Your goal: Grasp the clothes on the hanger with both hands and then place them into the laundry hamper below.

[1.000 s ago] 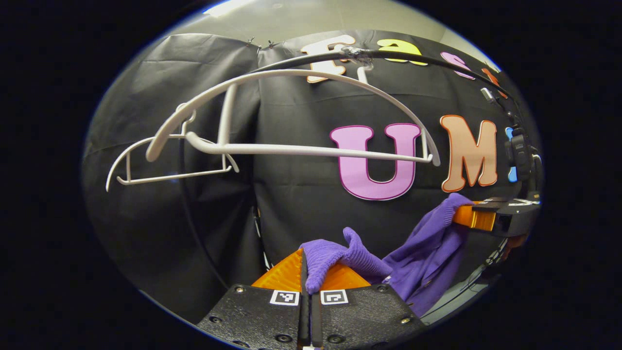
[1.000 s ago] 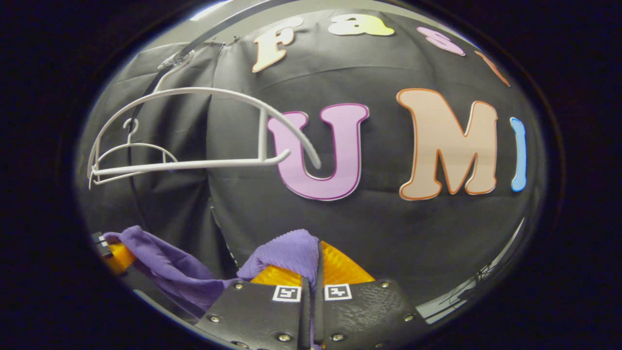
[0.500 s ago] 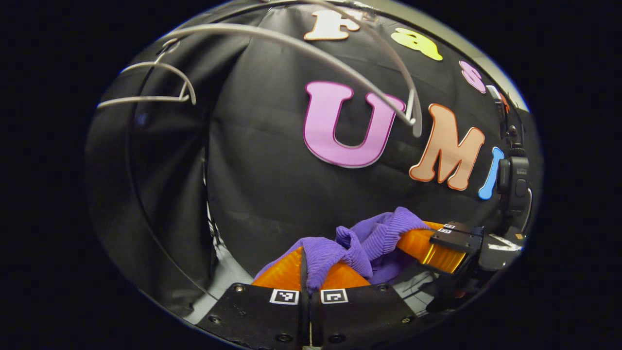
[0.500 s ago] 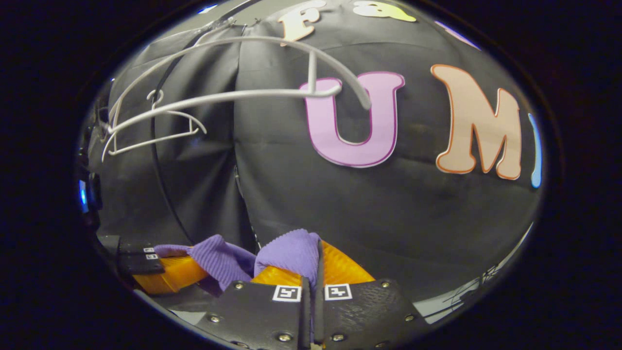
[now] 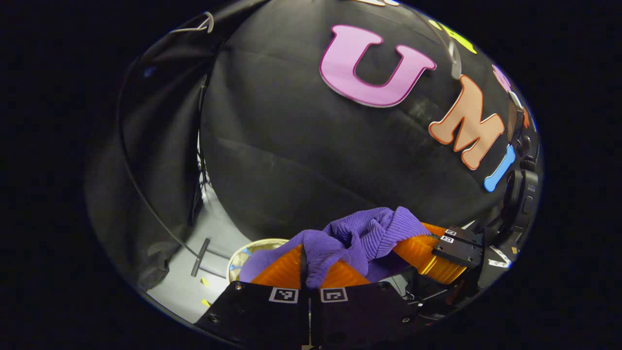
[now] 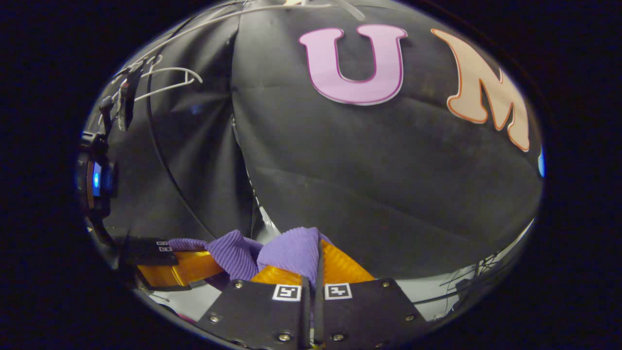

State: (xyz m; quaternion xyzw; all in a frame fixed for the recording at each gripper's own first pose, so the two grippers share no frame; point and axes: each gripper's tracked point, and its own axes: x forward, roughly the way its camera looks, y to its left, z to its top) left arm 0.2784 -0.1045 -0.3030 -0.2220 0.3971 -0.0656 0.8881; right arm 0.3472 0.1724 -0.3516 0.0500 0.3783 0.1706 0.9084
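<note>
- While both grippers are coming together low in the booth, the left gripper (image 5: 307, 265) is pinching a fold of the purple knitted garment (image 5: 359, 238) between its two fingers, which are pressing together on the cloth.
- On the base of each finger a small square black-and-white marker (image 5: 284, 295) is sitting; it is a code pattern, with no words to read.
- In the right gripper view, the right gripper (image 6: 316, 265) is pinching another fold of the same purple knitted garment (image 6: 291, 250), its fingers closing on the cloth.
- Just beside it, the left gripper (image 6: 180, 267) is showing at the lower left, with the garment bunching between the two grippers.
- Below the left gripper, the round rim of the laundry hamper (image 5: 252, 245) is showing on the grey floor (image 5: 184, 287); what is lying inside I cannot tell.
- Farther up, white hangers (image 6: 165, 80) are hanging bare before the black cloth wall (image 6: 364, 160).
</note>
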